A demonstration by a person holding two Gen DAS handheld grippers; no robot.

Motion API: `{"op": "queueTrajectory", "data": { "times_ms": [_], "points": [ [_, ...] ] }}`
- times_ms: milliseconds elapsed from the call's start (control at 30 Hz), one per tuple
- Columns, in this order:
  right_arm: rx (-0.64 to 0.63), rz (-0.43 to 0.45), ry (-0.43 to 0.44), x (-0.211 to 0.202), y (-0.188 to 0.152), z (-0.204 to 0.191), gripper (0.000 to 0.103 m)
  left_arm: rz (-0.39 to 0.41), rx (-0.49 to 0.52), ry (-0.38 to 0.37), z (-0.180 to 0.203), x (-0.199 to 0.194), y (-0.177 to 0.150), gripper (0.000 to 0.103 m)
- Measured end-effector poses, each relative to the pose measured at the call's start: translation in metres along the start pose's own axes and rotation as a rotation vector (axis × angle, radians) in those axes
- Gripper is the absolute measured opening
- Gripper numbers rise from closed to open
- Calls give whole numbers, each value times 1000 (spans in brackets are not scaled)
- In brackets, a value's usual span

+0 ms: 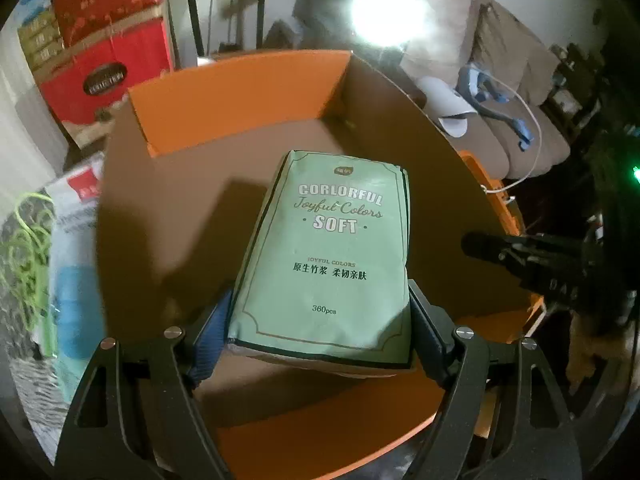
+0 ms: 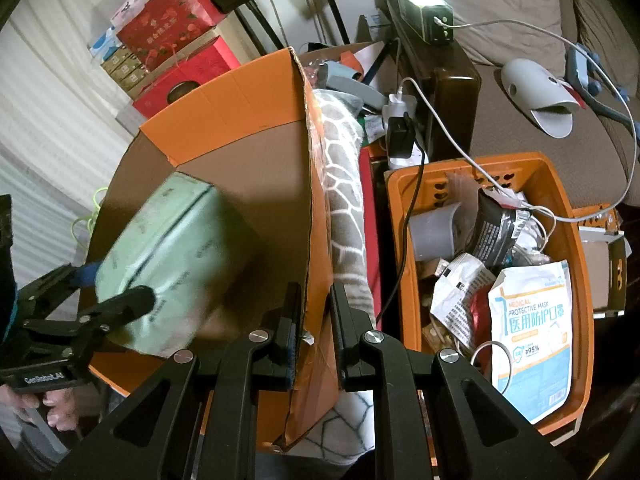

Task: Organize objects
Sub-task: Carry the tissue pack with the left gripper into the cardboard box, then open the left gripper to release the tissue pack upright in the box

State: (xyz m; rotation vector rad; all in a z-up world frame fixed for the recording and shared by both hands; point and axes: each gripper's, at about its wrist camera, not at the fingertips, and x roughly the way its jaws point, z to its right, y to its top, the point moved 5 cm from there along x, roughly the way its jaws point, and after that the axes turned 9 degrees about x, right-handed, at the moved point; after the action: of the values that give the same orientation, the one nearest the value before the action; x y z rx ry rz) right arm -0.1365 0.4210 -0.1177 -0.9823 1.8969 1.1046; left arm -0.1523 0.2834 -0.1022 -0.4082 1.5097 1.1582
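Observation:
My left gripper [image 1: 320,320] is shut on a green tissue pack [image 1: 328,256] and holds it inside an open orange cardboard box [image 1: 240,92]. The pack also shows in the right wrist view [image 2: 168,264], blurred, with the left gripper [image 2: 112,292] clamped on its near end. My right gripper [image 2: 314,320] is shut on the box's right wall [image 2: 308,200], one finger inside and one outside. The right gripper shows at the box's right edge in the left wrist view [image 1: 520,256].
An orange plastic basket [image 2: 576,248] right of the box holds a mask pack [image 2: 532,340], bags and cables. A giraffe-print cloth [image 2: 344,184] lies between box and basket. Red gift boxes [image 2: 176,32] are stacked behind. A sofa [image 2: 520,100] with a white device stands at right.

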Motion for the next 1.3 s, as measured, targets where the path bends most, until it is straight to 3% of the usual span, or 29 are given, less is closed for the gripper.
{"op": "queueTrajectory", "data": {
  "times_ms": [200,400,567,1033,1300],
  "points": [
    [1,0,0,0,0,0,13,-24,-101,-41,1,10,4,78],
    [2,-1,0,0,0,1,13,-60,-280,-131,-5,20,7,78],
    [2,0,0,0,0,0,13,-90,-371,-187,-1,33,3,79],
    [0,0,-2,0,0,1,13,-143,-443,-334,-5,33,-2,82],
    [0,0,-6,0,-1,2,13,-81,-406,-377,-1,5,8,83]
  ]
}}
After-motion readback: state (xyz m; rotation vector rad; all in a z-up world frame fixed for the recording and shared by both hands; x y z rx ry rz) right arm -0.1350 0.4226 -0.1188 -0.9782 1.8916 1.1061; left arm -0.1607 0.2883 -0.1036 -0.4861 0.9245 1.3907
